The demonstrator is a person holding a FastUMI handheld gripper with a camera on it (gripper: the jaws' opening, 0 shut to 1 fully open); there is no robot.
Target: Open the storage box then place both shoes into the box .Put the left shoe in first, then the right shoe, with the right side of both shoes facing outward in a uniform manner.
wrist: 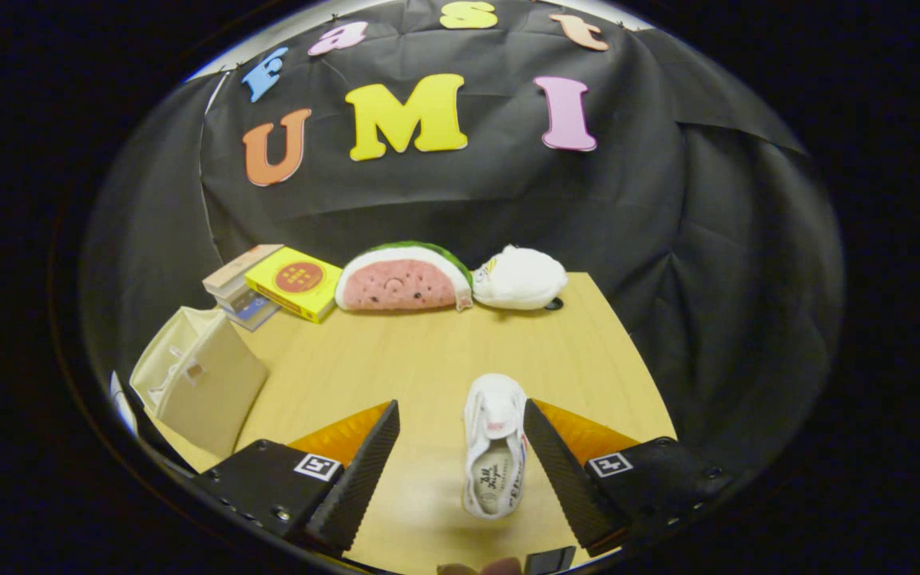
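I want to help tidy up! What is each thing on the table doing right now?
Gripper: jaws open, white shoe between them, not squeezed.
Small white canvas shoe: upright on its sole, on the table.
Beige fabric storage box: open, tipped over.
Watermelon-slice plush toy: lying untouched.
Yellow flat box: closed, leaning on stacked books.

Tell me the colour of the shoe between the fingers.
White, with a small red mark on its tongue; the shoe shows best in the gripper view, between the open gripper.

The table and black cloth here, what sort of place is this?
Likely a staged recording booth, not a home: a wooden table backed by black cloth, with a watermelon plush as a prop. The open tongs straddle a white shoe.
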